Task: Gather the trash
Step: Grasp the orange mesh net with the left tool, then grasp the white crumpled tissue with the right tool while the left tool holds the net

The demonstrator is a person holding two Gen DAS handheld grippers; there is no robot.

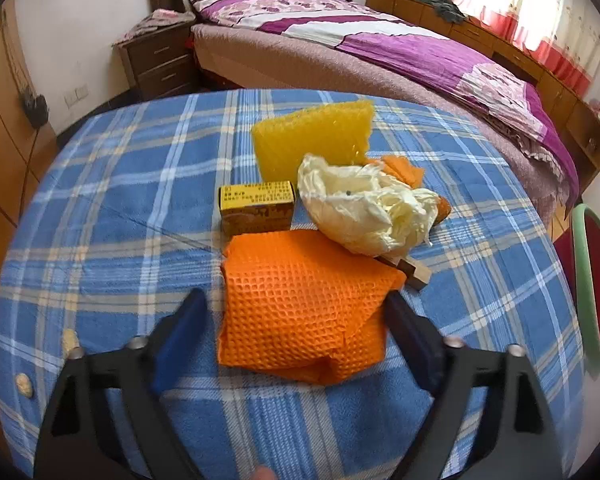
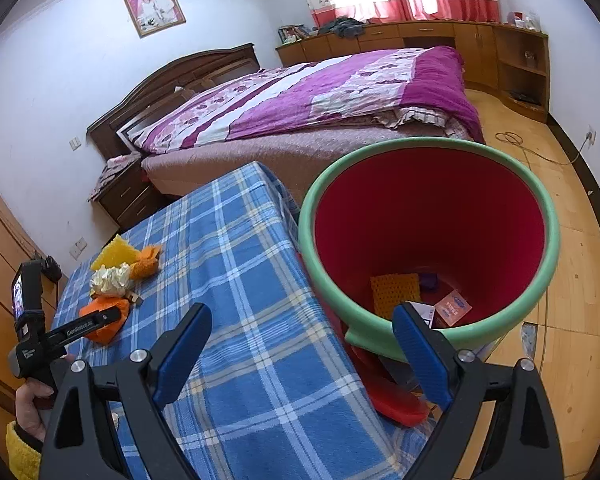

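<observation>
An orange waffle cloth (image 1: 304, 312) lies on the blue plaid table (image 1: 120, 184), between the open jaws of my left gripper (image 1: 296, 312). Behind it lie a small yellow box (image 1: 257, 206), a crumpled cream paper wad (image 1: 364, 208), a yellow mesh sheet (image 1: 314, 140) and a wooden block (image 1: 414, 274). My right gripper (image 2: 302, 344) is open and empty, over the table's edge beside the red bin with a green rim (image 2: 432, 224). The bin holds an orange mesh piece (image 2: 394, 290) and small packets. The left gripper (image 2: 96, 320) also shows in the right wrist view, at the orange cloth (image 2: 104, 330).
A bed with a purple quilt (image 1: 400, 52) stands behind the table. A dark nightstand (image 1: 160, 60) is at the left and wooden cabinets (image 2: 420, 40) run along the window wall. A cable (image 2: 540, 156) lies on the wooden floor to the right.
</observation>
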